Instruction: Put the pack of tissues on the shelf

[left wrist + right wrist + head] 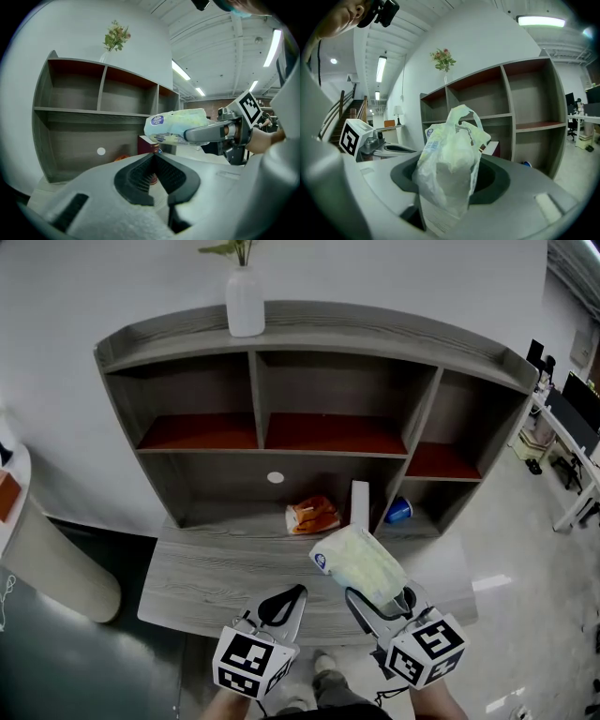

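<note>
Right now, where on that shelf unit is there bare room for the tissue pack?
The shelf has three bare spots up top: upper left compartment, upper middle compartment, upper right compartment. The lower bay is free left of the orange snack bag. Crowded: snack bag, upright box and blue cup cluster at lower right.

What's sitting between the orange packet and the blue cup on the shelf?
In the head view, an upright box and a vertical divider stand between the orange packet and the blue cup.
</note>
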